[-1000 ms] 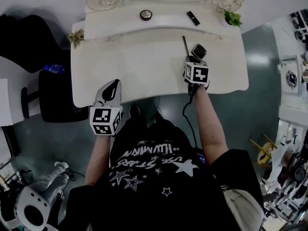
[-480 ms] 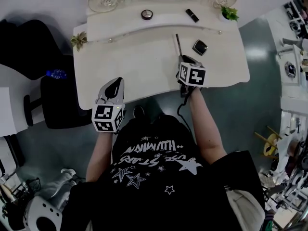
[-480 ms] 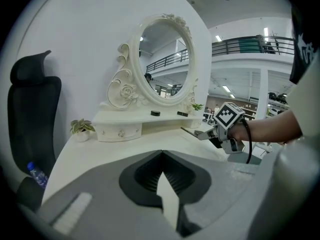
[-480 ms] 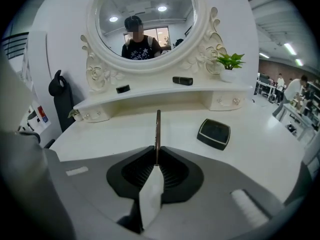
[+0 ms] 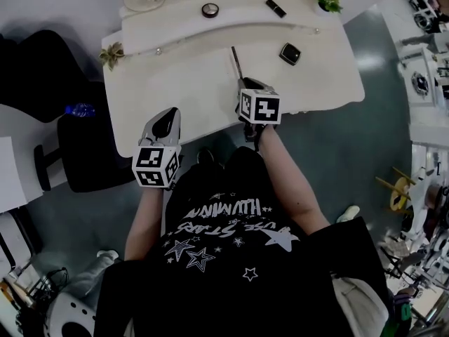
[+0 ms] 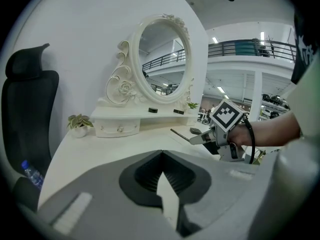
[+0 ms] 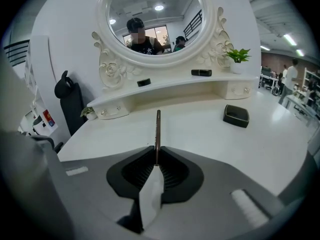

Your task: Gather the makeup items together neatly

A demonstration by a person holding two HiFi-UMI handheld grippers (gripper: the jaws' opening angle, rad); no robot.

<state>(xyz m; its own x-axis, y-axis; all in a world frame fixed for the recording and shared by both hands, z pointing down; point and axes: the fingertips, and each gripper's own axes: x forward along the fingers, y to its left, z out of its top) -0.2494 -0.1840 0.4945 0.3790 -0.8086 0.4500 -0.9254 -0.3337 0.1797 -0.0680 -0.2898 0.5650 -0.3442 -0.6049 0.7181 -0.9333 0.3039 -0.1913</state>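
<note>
Makeup pencil (image 5: 236, 62): sat pinched between closed jaws of right gripper (image 5: 245, 83), poking toward upper centre over the dressing table (image 5: 175, 83). Left gripper (image 5: 168, 114): hung closed and empty at the table's lower-left edge. Dark compact (image 5: 290, 53): lay apart, upper right.

Colours: mostly white, a few darks.
White table (image 5: 175, 83), brown pencil (image 7: 158, 129), black compact (image 5: 290, 53), green plant (image 5: 328, 3), black chair (image 6: 27, 114), black-and-white squared marker cubes (image 5: 259, 107).

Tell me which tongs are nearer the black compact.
Right. The right tongs, shut on a pencil, are just down-left of the compact in the head view. The left tongs are at the table's near edge, much farther left.
</note>
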